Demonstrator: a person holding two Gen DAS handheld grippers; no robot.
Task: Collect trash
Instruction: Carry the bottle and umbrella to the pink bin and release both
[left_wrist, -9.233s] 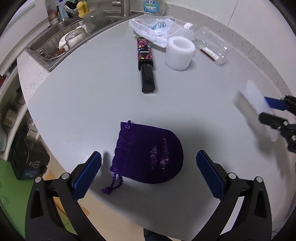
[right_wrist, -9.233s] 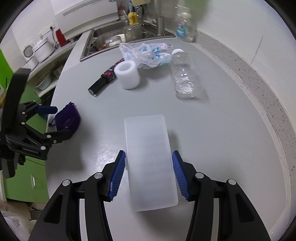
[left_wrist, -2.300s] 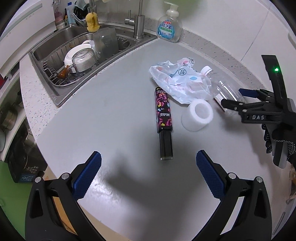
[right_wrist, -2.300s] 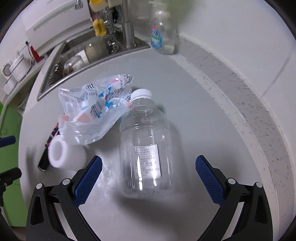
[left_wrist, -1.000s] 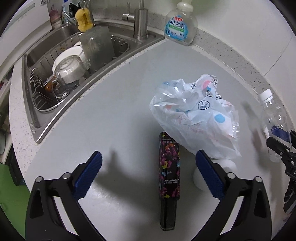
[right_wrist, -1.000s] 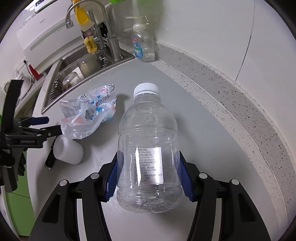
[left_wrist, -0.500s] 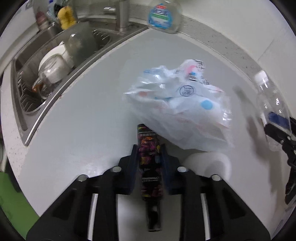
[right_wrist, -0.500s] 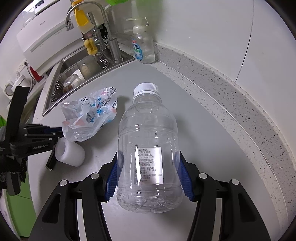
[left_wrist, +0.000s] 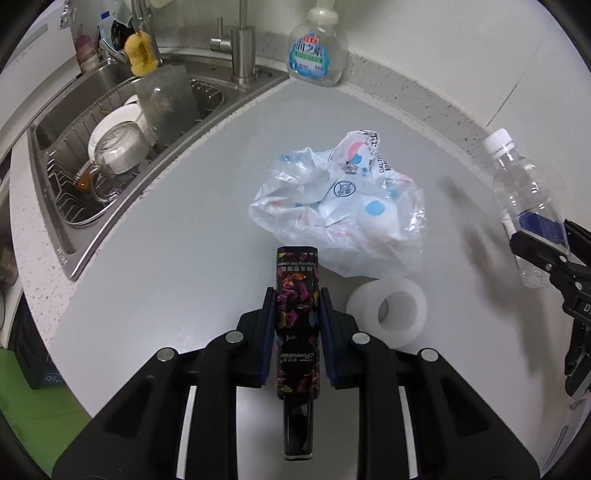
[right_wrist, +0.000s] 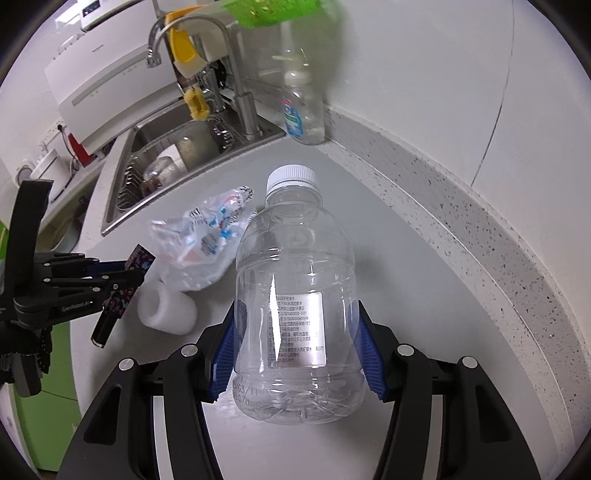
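Left wrist view: my left tongs clamp the patterned tube, long axis straight ahead toward the crumpled bag. My right tongs hold the clear bottle right of that bag, above the grey tabletop; the sink sits beyond-left.

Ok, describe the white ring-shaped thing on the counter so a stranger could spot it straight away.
Start at the steel sink and move across the grey counter to the crumpled clear plastic bag. Right beside the bag, on its near side, lies a white foam ring, tipped over with its hole showing. It is the only plain white, opaque piece there; the bag is see-through and printed.
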